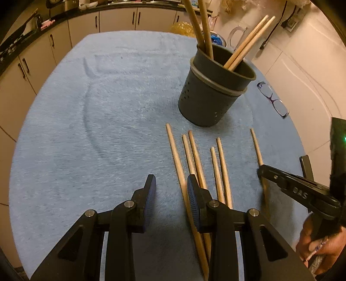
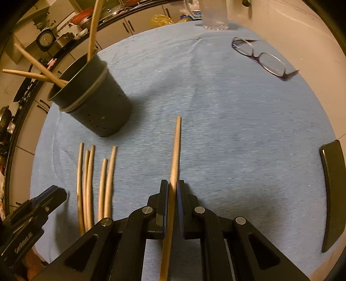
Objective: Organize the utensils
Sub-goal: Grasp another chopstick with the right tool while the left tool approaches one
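A dark grey perforated utensil holder (image 1: 216, 90) (image 2: 95, 108) stands on the blue towel (image 1: 97, 129) with several wooden chopsticks leaning in it. Several loose chopsticks (image 1: 194, 155) (image 2: 93, 179) lie side by side in front of the holder. My left gripper (image 1: 172, 183) hovers open over the towel at the left edge of that row, with nothing between its pads; it also shows as a left gripper (image 2: 54, 194) at the lower left of the right wrist view. My right gripper (image 2: 173, 186) (image 1: 262, 173) is shut on a single chopstick (image 2: 176, 147) (image 1: 256, 147) lying apart to the right.
Purple-framed glasses (image 1: 273, 100) (image 2: 261, 58) lie on the towel's right side. A clear plastic jug (image 2: 214, 15) stands at the far edge. A dark chair back (image 2: 333, 194) rises past the right edge. Kitchen cabinets (image 1: 116, 20) run behind. A person's hand (image 1: 313, 244) holds the right gripper.
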`<state>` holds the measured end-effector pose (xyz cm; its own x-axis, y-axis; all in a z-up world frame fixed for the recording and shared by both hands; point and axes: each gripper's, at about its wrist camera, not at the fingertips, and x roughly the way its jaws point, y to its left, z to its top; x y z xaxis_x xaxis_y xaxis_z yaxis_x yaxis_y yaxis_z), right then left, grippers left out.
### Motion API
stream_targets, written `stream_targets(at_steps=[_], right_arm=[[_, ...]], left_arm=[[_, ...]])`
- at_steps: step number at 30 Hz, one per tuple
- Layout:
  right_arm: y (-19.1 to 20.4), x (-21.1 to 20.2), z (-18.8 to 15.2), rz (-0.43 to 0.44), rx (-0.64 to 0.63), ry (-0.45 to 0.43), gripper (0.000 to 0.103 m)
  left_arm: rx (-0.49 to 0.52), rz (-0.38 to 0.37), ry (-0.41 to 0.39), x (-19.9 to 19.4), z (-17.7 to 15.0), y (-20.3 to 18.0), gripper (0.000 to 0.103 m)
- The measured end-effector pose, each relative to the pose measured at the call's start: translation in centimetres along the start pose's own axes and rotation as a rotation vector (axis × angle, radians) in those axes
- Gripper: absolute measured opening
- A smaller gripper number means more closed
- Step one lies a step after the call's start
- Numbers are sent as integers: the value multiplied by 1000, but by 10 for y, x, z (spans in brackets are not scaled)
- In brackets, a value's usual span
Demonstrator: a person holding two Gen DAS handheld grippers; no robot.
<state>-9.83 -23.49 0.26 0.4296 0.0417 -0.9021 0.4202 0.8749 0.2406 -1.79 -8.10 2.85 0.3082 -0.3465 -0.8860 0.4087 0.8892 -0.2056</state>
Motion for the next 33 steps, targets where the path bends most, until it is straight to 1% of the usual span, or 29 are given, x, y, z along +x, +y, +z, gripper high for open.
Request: stream_targets(at_steps=[7, 11, 13, 14, 18, 21, 26, 28, 31, 32, 33], right_arm=[[-9, -3, 0, -7, -10, 8, 9], [-10, -2, 1, 1, -18, 16, 9], [-16, -3, 3, 4, -20, 20, 9], [-17, -4, 3, 4, -20, 20, 9], [-16, 0, 9, 6, -12, 28, 9], [-15, 2, 13, 6, -11, 32, 9], [-13, 5, 18, 10, -10, 46, 9], [-14, 6, 20, 11, -8, 50, 9], [-11, 8, 24, 0, -18, 53, 9], [-9, 9, 26, -5, -26, 56, 9], [-8, 10, 27, -4, -30, 57, 9]], left_arm=[[2, 43, 25, 20, 5, -6, 27], [19, 69, 7, 24, 6, -10, 27], [22, 80, 0, 25, 8, -11, 24], [27, 92, -2, 26, 9, -12, 21], [24, 93, 0, 26, 9, -9, 18], [20, 89, 1, 26, 10, 1, 18], [-4, 75, 6, 28, 15, 4, 18], [1, 82, 3, 29, 17, 4, 18], [34, 113, 4, 35, 23, -4, 18], [41, 121, 5, 36, 24, -7, 16], [44, 122, 4, 37, 26, -9, 9]])
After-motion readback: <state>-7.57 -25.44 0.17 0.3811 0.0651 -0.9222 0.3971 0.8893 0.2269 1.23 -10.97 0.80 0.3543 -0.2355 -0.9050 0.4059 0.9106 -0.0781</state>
